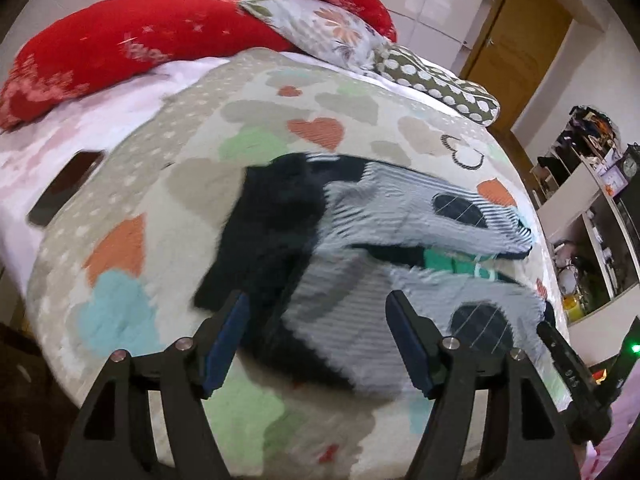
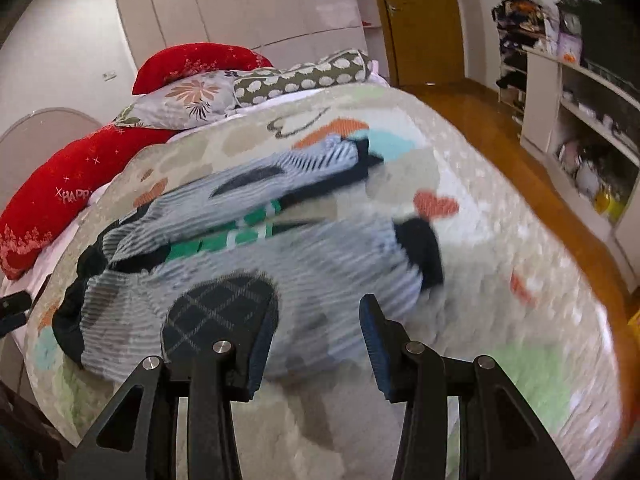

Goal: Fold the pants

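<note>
The pants [image 1: 360,236] lie spread on the blanket [image 1: 132,264] that covers the bed, filling the middle of both views. They are grey-and-white striped with dark cuffs and a dark waistband [image 1: 272,236], a green band [image 1: 460,266] between the two legs, and a dark checked oval patch [image 2: 220,314] on each leg. In the left wrist view the waistband sits left of centre and the legs run off to the right. In the right wrist view the legs run from lower left to upper right, and one dark cuff [image 2: 420,250] sits right of centre. Both pictures are smeared by blur, so fine folds cannot be read.

The left gripper [image 1: 318,300] hovers at the bottom of its frame over the waistband end, its jaws wide apart with nothing between the pads. The right gripper [image 2: 318,308] sits at the bottom of its frame over the nearer leg beside the patch; its jaws are also apart and grip nothing, though whether the tips touch the cloth cannot be told. The right gripper also shows at the lower right edge of the left wrist view.

Red pillows [image 1: 120,52], a flowered pillow [image 1: 320,32] and a dotted pillow [image 1: 440,80] lie at the top of the frame. A dark phone [image 1: 66,188] lies on the sheet at the left. A wooden door [image 1: 516,40] and shelves [image 1: 592,216] stand at the right.
</note>
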`<state>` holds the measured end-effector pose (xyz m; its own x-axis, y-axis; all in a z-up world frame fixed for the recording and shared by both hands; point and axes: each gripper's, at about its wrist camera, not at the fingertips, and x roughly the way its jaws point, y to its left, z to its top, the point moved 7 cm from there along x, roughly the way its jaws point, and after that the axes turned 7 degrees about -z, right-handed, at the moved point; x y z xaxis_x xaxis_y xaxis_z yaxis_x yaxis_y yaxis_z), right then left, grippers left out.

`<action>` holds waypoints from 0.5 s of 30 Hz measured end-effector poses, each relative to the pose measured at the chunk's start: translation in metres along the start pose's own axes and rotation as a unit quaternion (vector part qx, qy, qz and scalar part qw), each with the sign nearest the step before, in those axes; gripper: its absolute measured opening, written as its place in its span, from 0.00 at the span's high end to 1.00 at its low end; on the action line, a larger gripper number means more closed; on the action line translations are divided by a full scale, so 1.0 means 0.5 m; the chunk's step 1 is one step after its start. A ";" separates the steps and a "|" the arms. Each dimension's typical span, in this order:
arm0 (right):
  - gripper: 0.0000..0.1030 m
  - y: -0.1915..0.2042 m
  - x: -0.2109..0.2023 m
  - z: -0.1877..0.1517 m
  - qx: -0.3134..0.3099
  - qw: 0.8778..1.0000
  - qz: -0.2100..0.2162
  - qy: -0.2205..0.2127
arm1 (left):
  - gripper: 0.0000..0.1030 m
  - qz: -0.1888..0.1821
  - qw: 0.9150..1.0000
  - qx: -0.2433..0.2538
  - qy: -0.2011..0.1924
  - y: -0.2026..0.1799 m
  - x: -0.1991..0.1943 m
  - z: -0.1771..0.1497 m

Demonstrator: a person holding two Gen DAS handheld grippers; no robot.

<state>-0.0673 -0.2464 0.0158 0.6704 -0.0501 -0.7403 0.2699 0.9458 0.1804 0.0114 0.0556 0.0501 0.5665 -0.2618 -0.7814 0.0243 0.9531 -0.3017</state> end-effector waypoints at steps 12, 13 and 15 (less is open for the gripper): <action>0.54 0.108 0.178 0.207 -0.007 0.992 0.106 0.062 | 0.32 0.041 0.996 0.018 0.077 -0.061 0.299 0.072; 0.54 0.114 0.201 0.202 -0.013 0.993 0.101 0.068 | 0.28 0.047 0.995 0.027 0.079 -0.060 0.311 0.064; 0.55 0.112 0.255 0.173 -0.020 0.990 0.081 0.111 | 0.26 0.061 0.995 0.054 0.061 -0.071 0.302 0.065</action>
<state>0.0931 -0.2274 -0.0126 0.5331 0.1705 -0.8287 0.1409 0.9479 0.2856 0.1228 -0.0127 -0.0398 0.4659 -0.1525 -0.8716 0.0538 0.9881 -0.1441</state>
